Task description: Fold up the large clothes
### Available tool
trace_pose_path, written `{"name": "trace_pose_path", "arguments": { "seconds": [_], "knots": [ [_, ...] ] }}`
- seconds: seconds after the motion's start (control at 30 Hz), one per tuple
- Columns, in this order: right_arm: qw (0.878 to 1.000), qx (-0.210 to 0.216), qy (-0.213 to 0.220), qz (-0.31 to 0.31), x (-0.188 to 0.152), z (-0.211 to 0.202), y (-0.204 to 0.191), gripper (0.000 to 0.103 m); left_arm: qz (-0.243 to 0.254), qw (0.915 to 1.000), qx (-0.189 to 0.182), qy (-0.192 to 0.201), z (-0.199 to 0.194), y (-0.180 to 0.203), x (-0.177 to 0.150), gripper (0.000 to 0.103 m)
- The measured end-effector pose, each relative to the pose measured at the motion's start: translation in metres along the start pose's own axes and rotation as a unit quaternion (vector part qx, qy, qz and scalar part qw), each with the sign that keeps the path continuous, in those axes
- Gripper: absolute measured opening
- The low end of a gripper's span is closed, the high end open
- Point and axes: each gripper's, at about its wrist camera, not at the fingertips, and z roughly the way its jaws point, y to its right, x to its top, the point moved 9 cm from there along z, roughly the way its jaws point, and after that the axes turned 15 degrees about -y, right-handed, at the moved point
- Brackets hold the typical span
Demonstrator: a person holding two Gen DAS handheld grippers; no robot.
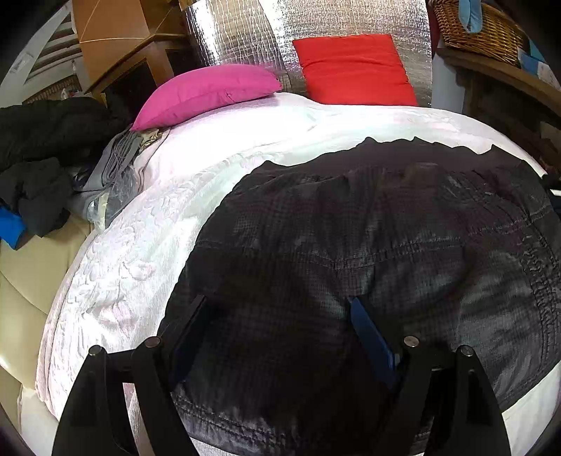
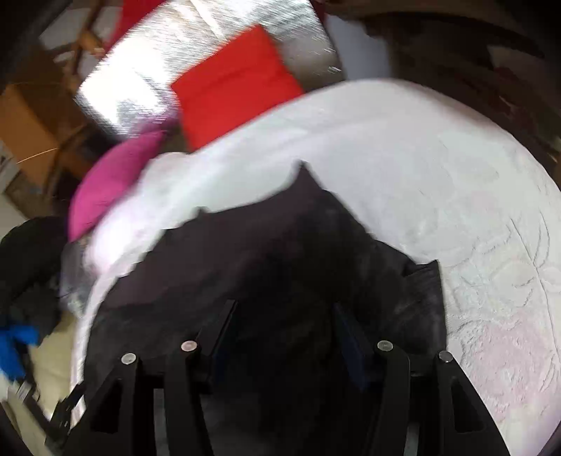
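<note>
The dark quilted jacket (image 1: 368,252) lay spread on the white bed (image 1: 147,245), both tongs (image 1: 277,315) (image 2: 284,322) released above it, pink pillow (image 1: 207,94), red cushion (image 1: 354,68) and heaped clothes (image 1: 45,158) beyond.

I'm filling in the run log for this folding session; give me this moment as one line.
stage: fold not begun | dark garment: spread on white bedspread | left gripper: open | right gripper: open, over garment

Wicker basket (image 1: 480,28) cut off above
</note>
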Motion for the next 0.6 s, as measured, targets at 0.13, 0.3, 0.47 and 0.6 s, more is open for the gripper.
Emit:
{"name": "trace_pose_path", "arguments": {
  "seconds": [0.13, 0.3, 0.47, 0.6],
  "knots": [
    [0.996, 0.039, -0.006, -0.074, -0.030, -0.015, -0.044, 0.059, 0.001, 1.0000, 0.007, 0.005, -0.001, 0.001, -0.002, 0.082],
    [0.990, 0.037, -0.051, -0.123, -0.068, 0.001, -0.071, 0.059, 0.001, 0.9999, 0.010, 0.011, -0.003, 0.004, -0.005, 0.082],
    [0.988, 0.012, -0.088, -0.124, -0.082, 0.033, -0.067, 0.059, 0.003, 0.9999, 0.011, 0.011, -0.003, 0.006, -0.006, 0.083],
    [0.989, 0.028, -0.090, -0.114, -0.077, 0.029, -0.066, 0.059, 0.004, 0.9999, 0.009, 0.010, -0.003, 0.004, -0.006, 0.083]
  ]
}}
